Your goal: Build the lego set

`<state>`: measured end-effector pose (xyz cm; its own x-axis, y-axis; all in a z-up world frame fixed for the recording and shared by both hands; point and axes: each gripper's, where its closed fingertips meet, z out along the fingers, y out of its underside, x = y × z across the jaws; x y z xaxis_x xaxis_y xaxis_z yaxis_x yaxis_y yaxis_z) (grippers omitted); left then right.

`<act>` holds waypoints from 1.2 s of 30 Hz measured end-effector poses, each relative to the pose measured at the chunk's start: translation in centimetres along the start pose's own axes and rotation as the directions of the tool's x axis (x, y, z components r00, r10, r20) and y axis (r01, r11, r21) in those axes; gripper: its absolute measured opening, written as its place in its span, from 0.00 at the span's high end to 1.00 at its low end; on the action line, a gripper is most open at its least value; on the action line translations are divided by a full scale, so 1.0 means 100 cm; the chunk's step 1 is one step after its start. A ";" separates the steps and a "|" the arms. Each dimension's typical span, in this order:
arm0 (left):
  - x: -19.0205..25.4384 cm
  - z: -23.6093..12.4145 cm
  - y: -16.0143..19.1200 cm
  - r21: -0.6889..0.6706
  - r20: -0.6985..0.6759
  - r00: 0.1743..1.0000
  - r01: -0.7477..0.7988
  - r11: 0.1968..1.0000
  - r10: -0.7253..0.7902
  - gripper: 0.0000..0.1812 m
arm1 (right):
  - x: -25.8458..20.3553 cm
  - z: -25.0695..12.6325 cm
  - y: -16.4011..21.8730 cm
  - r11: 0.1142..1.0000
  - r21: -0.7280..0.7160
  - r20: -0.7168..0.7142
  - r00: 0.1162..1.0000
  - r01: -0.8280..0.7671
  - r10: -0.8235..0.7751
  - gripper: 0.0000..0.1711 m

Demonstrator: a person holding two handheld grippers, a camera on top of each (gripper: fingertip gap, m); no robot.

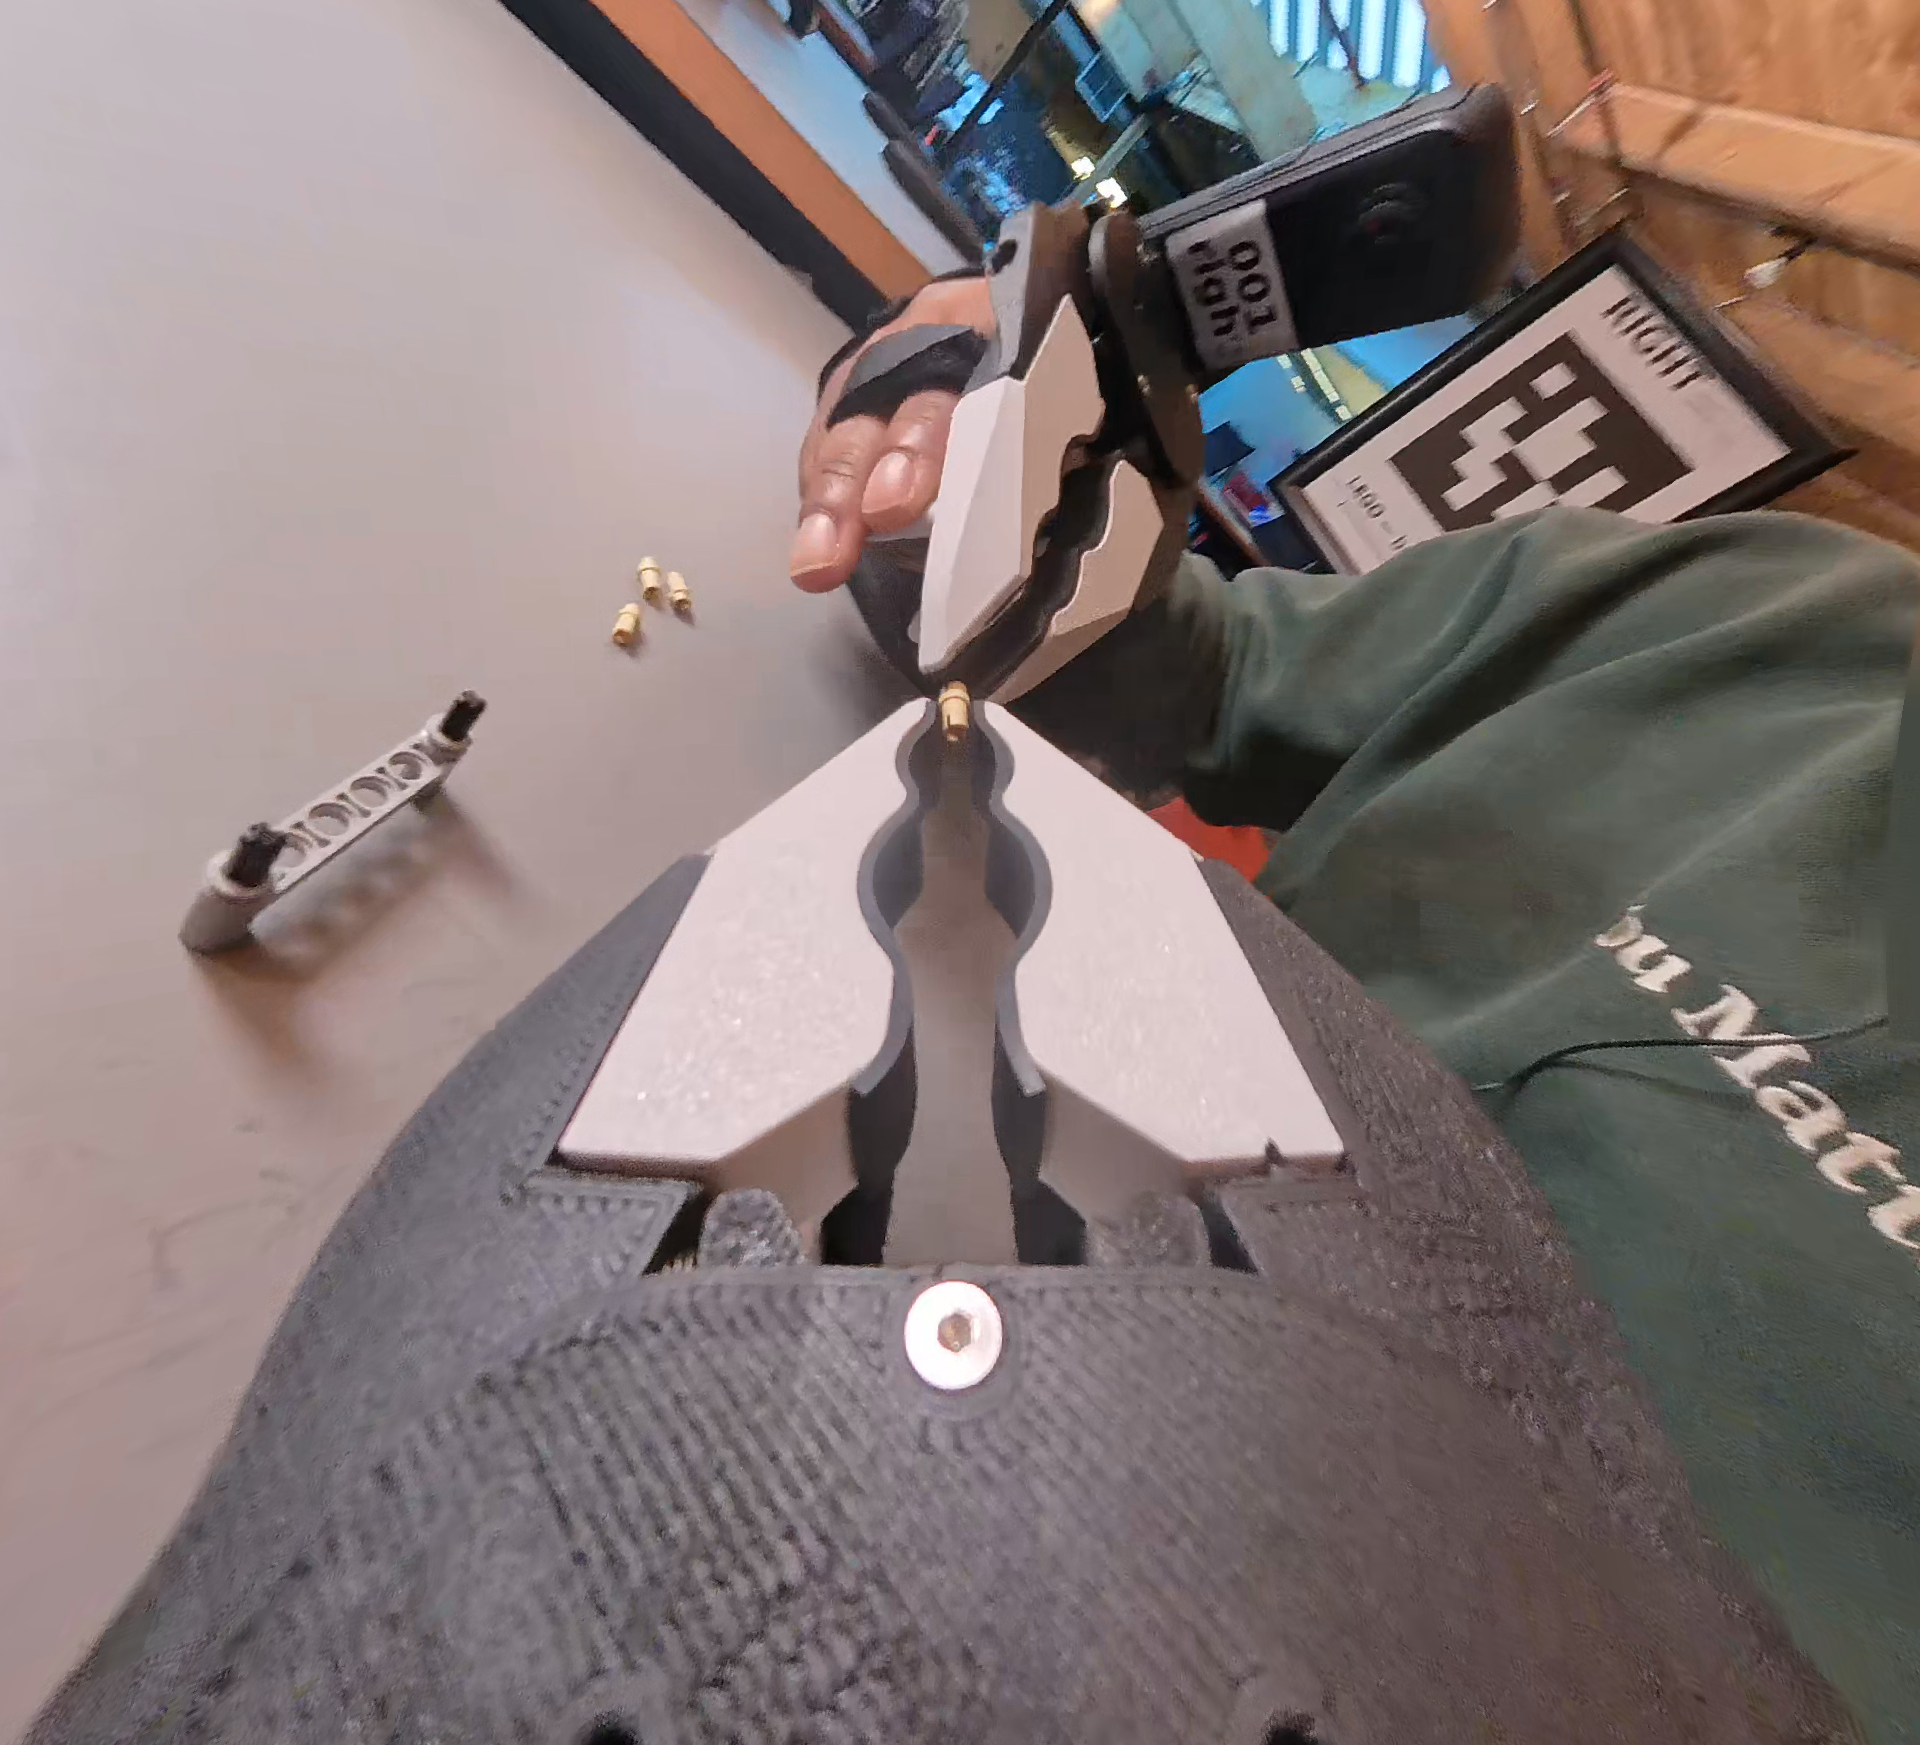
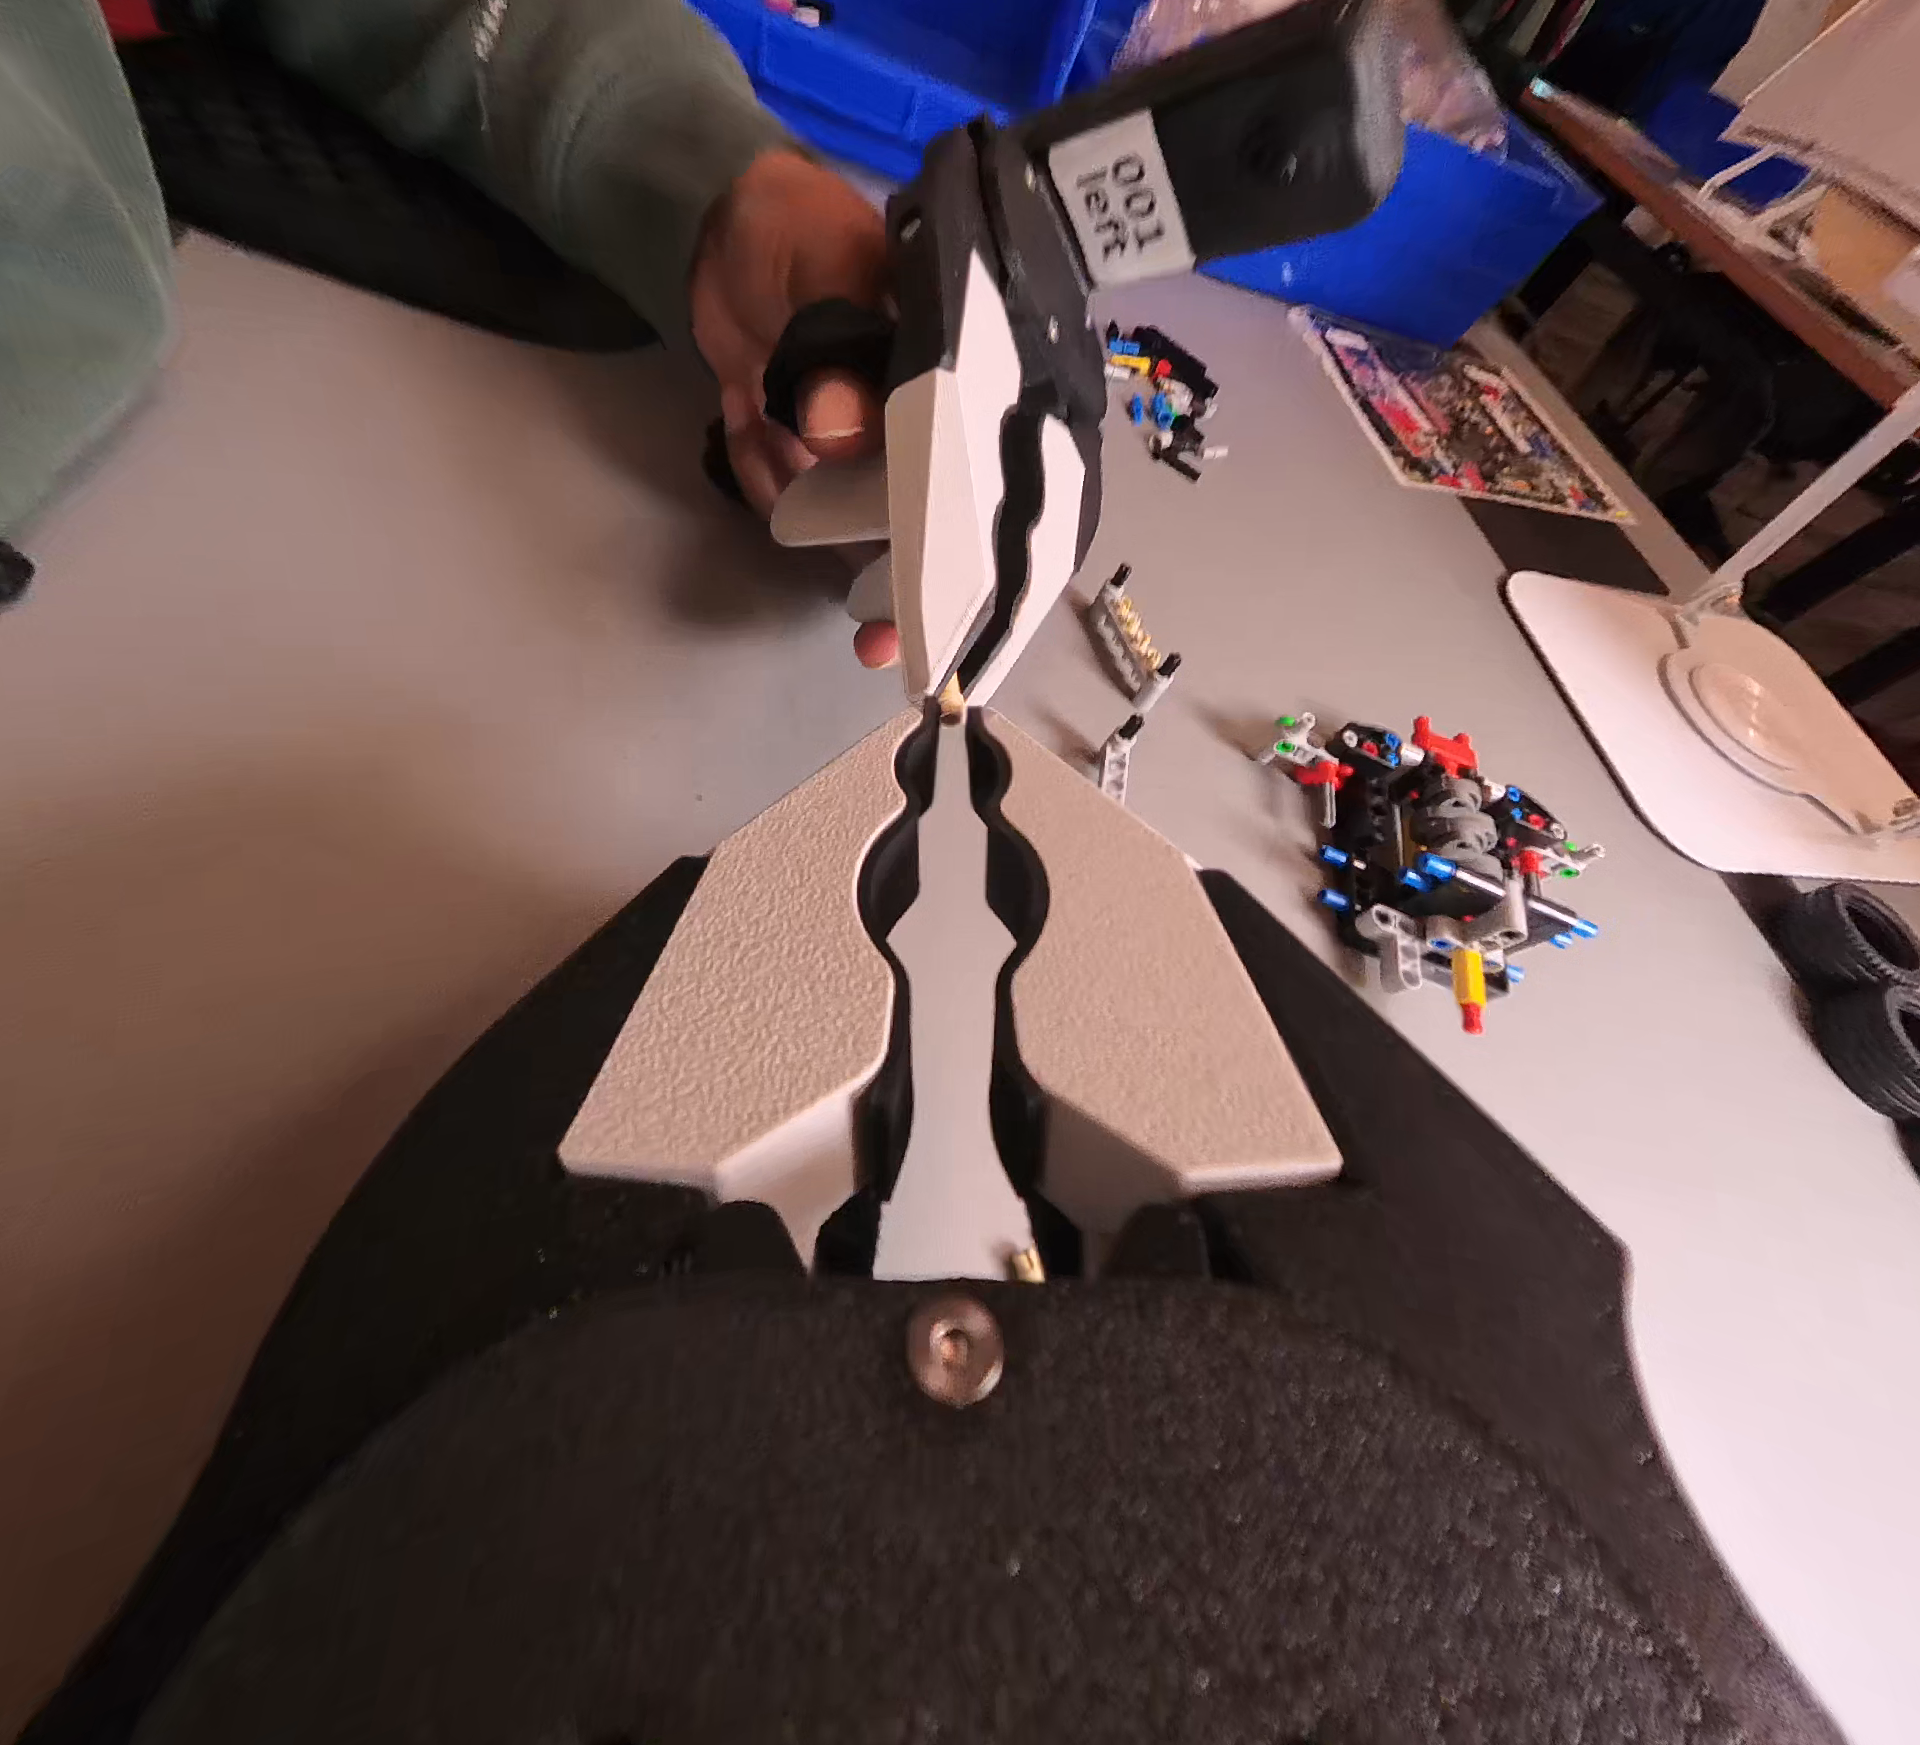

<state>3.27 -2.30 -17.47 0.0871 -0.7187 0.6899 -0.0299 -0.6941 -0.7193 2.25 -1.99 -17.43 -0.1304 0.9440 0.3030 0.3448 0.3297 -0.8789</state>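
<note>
Left wrist view: ridged tongs (image 1: 953,727) pinch small tan peg (image 1: 953,715).

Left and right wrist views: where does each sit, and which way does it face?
Left wrist view: on the left gripper, facing the right gripper, grey table; hand, green sleeve show.
Right wrist view: on the right gripper, facing the left gripper, multicoloured part-built lego model; hand, sleeve show.
Shared: small tan lego pin between both tips; grey holed lego beam.
</note>
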 end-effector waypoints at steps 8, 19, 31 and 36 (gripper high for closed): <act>0.020 -0.001 -0.003 0.026 -0.139 0.990 0.029 0.999 -0.026 0.98 | -0.007 -0.005 -0.017 0.993 0.100 0.057 0.997 -0.057 0.051 0.96; 0.030 -0.001 0.000 -0.003 -0.218 0.973 0.077 0.997 -0.075 0.97 | -0.016 -0.007 -0.023 0.989 0.133 0.114 0.992 -0.069 0.054 0.98; -0.083 -0.046 -0.006 -0.428 0.443 0.637 -0.467 0.774 0.630 0.86 | 0.029 -0.002 0.021 0.968 -0.053 -0.034 0.969 -0.247 0.245 0.98; -0.093 -0.043 -0.001 -0.495 0.458 0.616 -0.421 0.760 0.641 0.87 | 0.037 0.003 0.017 0.968 -0.077 -0.022 0.971 -0.239 0.238 0.98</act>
<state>-1.80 4.33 -23.47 0.4903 -0.8685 -0.0731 -0.5528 -0.2450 -0.7965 2.04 2.09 -17.90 -0.0241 0.9953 0.0935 0.4366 0.0946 -0.8947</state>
